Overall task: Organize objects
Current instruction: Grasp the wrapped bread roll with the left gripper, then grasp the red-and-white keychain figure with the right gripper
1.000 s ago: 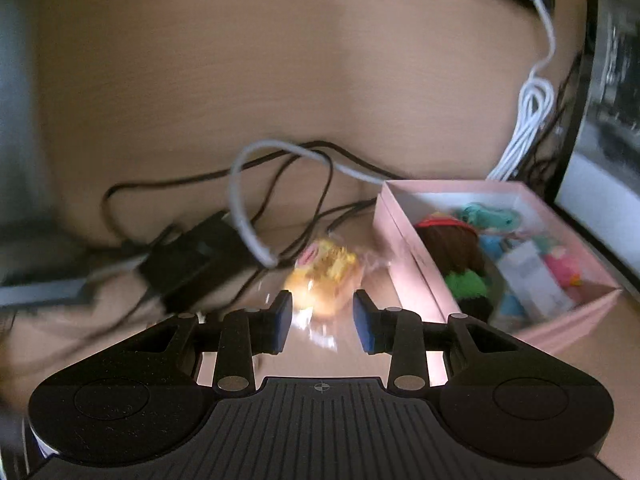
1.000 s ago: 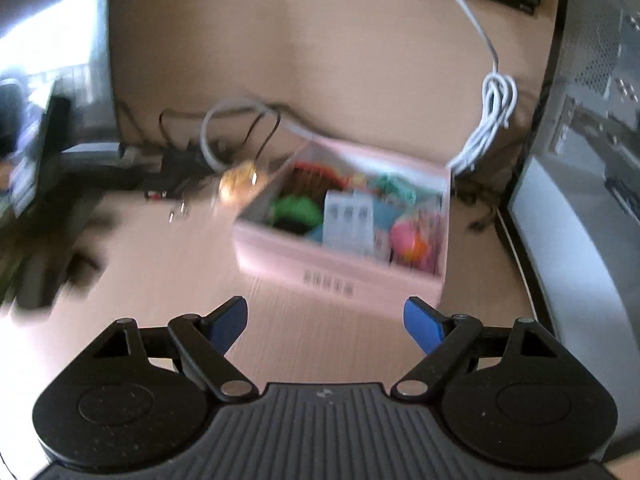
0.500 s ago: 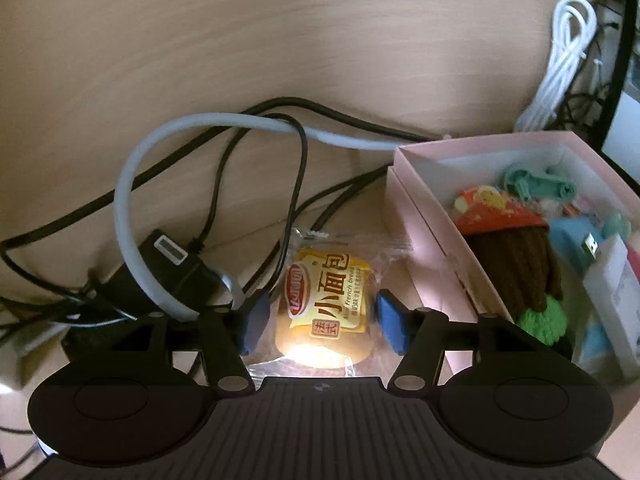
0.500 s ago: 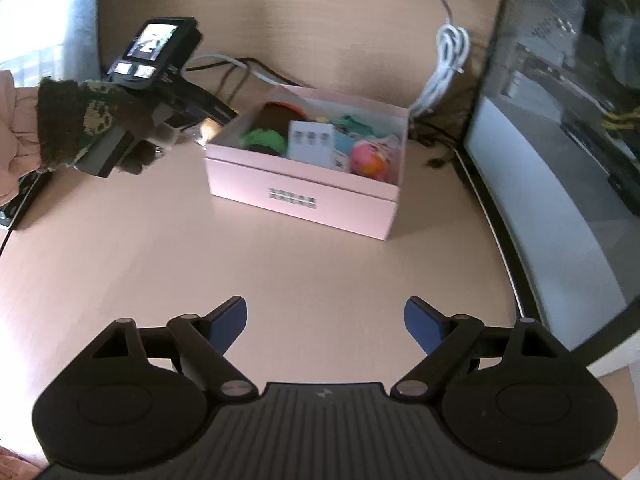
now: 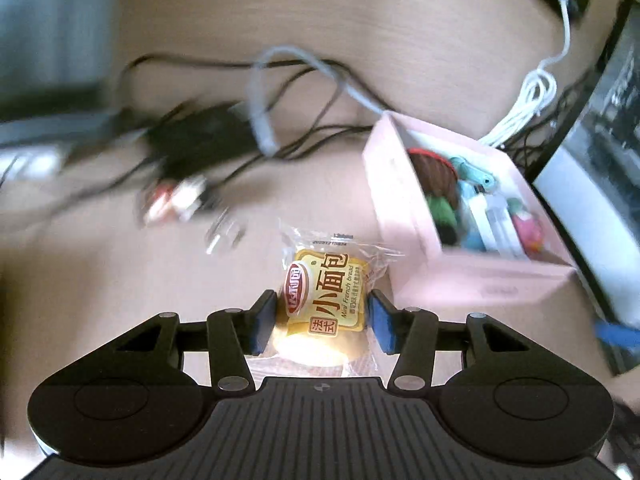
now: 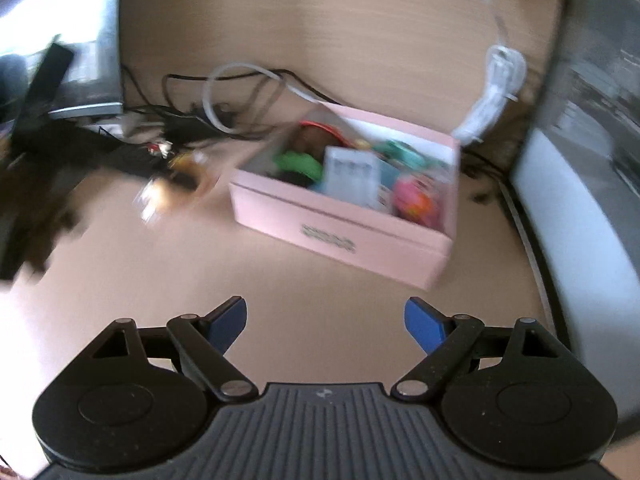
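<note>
Pointing steeply down at the desk (image 5: 400, 32), the left gripper (image 5: 322, 322) has its jaws closing on the bread packet (image 5: 324, 300), pads touching both sides, just left of the pink box (image 5: 404, 216). The right gripper (image 6: 326, 322) hovers wide-jawed and empty before the box.

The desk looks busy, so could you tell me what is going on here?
A person is tidying small things into a pink box. The left gripper is closing around a packaged bread roll, its pads at the packet's sides. The right gripper hovers open and empty over the desk, in front of the box.
</note>
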A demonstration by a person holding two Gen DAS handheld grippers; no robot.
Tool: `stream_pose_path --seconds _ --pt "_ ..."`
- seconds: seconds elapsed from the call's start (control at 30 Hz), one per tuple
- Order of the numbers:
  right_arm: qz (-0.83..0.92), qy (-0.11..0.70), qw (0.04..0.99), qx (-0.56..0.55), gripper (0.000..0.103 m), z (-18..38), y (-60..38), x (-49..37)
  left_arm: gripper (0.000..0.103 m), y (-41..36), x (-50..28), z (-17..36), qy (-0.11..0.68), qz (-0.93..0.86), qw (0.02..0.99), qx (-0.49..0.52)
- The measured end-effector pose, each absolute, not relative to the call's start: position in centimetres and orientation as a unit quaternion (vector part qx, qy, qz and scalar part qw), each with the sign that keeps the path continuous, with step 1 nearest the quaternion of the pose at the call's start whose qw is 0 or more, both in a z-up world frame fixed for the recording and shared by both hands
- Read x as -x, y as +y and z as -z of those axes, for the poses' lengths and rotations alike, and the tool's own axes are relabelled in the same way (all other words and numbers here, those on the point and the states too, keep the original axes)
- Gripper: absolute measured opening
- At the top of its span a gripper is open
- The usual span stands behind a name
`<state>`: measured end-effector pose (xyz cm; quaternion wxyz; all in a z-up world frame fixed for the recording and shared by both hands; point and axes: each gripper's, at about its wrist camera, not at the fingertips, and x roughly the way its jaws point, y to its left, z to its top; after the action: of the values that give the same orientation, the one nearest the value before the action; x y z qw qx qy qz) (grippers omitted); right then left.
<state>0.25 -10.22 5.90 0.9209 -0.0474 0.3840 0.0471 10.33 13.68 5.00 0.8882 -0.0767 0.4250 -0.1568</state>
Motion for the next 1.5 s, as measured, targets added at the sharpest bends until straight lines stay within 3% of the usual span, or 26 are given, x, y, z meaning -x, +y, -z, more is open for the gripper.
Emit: stream_pose_path --seconds 0.4,0.57,0.73,0.8,1.0,1.5 --pt "-0.172 0.336 0.925 0.043 0.087 -5.1 2.8 -13.4 0.054 26.1 3.1 -5.6 0.454 -0.024 0.869 0.196" --pt "-0.153 0.362 0.92 0.007 0.087 -3.0 7.9 -19.7 0.054 28.9 5.2 -6.2 0.464 -0.074 0.864 0.182" --pt "-0.107 0.373 0.921 0.042 0.087 -0.8 11.4 -23.0 0.054 29.4 4.9 -7.1 0.463 -0.083 0.87 0.147" --pt "-0.101 0.372 0.922 0.036 0.083 -0.7 11.5 -23.3 0.054 29.1 5.0 -7.4 0.459 -0.077 0.874 0.141" --pt "-0.126 0.391 0.91 0.053 0.029 -1.3 11.2 -21.4 0.054 28.0 4.2 -7.4 0.453 -0.042 0.881 0.132" --pt "-0.144 0.446 0.883 0.039 0.029 -2.6 0.6 -7.3 0.054 20.5 2.8 -7.5 0.452 0.048 0.885 0.1"
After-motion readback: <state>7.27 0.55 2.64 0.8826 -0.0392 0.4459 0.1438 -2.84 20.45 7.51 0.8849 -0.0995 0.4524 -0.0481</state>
